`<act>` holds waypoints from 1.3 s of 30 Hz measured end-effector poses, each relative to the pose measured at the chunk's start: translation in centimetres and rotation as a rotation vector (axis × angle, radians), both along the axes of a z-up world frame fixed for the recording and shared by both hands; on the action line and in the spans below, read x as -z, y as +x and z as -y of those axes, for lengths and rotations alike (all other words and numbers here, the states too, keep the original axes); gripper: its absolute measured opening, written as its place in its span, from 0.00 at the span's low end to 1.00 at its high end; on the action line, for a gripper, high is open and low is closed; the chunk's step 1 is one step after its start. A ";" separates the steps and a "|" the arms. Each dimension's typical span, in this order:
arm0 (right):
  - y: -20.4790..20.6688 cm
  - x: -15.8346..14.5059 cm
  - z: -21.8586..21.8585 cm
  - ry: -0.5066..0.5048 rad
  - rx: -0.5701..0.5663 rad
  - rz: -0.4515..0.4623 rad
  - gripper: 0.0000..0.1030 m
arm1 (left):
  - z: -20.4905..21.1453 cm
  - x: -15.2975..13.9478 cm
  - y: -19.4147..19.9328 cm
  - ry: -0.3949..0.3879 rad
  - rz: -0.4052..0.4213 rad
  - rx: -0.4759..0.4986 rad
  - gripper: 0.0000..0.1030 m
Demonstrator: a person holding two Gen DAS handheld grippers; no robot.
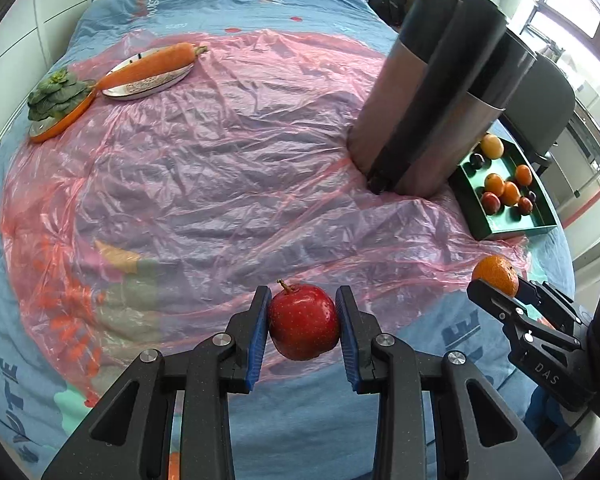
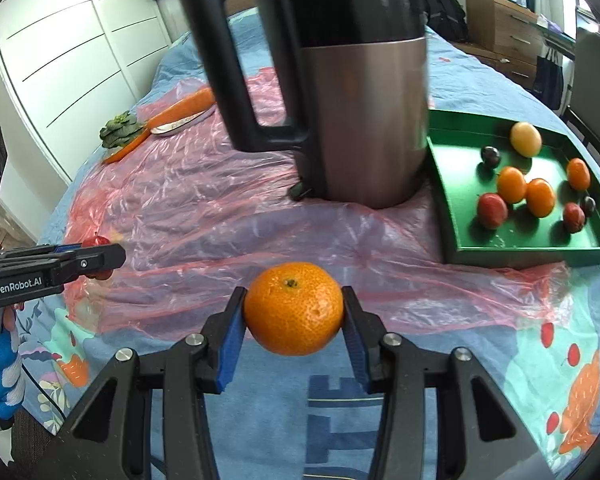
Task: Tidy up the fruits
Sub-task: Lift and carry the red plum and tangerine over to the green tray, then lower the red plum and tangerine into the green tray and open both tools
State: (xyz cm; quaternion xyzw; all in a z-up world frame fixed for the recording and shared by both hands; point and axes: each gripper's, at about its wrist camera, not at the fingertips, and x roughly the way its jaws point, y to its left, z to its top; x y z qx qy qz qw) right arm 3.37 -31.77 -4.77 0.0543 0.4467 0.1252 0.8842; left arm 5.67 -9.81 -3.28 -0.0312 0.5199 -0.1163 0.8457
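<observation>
Here, the tray [image 2: 456, 216] behind the jug [image 2: 364, 120] already held small fruits. The left gripper [image 1: 303, 322] clamped a firm, smooth apple [image 1: 304, 322] at its widest part; the right gripper [image 2: 294, 312] grasped a softer orange [image 2: 294, 308], which probably needed gentler pressure.

Left gripper [image 1: 303, 322]: jaws closed on red apple [image 1: 304, 322], blue pads [image 1: 260, 336] pressed against both flanks, fruit lifted clear of bedspread, stem up. Gripper pitched steeply downward.

Right gripper [image 2: 294, 310]: jaws set wider, clamped on orange mandarin [image 2: 294, 308], pads touching both sides, fruit held off the surface. Also angled down.

Two grippers side by side, apart, not touching.
</observation>
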 end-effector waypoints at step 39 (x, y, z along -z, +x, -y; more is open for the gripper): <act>12.1 0.0 23.0 -0.062 0.324 0.116 0.75 | 29.7 -0.7 11.8 0.152 0.160 0.368 0.27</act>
